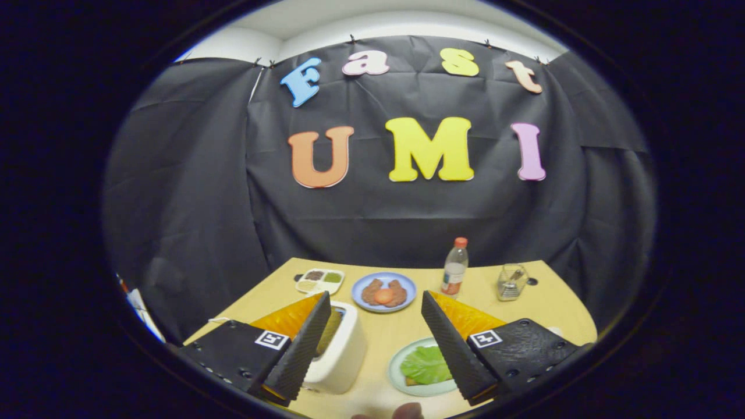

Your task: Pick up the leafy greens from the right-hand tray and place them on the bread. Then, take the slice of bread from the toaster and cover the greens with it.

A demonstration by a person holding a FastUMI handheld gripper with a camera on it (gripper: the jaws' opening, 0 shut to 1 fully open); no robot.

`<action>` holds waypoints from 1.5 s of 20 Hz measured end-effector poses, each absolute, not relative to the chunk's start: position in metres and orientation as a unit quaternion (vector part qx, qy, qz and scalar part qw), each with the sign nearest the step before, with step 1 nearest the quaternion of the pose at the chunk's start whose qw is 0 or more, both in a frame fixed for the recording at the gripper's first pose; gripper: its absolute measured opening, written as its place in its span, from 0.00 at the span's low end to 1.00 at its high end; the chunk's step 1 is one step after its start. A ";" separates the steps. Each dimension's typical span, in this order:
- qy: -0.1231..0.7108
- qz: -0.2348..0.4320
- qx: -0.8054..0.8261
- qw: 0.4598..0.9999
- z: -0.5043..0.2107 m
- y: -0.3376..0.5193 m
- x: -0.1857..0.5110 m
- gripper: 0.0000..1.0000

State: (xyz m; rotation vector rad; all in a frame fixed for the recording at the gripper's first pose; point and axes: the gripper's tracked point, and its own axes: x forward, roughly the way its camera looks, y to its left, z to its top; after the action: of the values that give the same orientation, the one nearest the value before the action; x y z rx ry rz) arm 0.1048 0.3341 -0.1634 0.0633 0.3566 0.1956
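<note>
— Greens (426, 365) lie on bread in the pale plate (398, 372), beside the toaster (340, 355) holding a slice (329, 331).
— My tongs (375, 343)?
— Wide open, empty, above the desk (547, 305). Blue plate (356, 289) beyond holds patties.

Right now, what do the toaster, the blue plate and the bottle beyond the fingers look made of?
The toaster, beside the left finger of the open gripper, looks like smooth cream plastic with a soft matte sheen. The blue plate could be glazed ceramic or plastic; its even colour leaves that open. The bottle looks like clear plastic: see-through wall, orange cap.
</note>
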 end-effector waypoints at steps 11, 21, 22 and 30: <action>0.253 0.069 0.010 0.965 -0.252 0.418 0.128 0.89; 0.291 0.035 0.001 0.956 -0.268 0.406 0.146 0.14; 0.290 0.044 0.001 0.956 -0.265 0.408 0.144 0.09; 0.250 0.086 0.059 0.962 -0.184 0.390 0.124 0.08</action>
State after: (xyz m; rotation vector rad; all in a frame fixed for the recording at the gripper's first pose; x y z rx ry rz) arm 0.1237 0.3904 -0.1837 0.1198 0.5072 0.1740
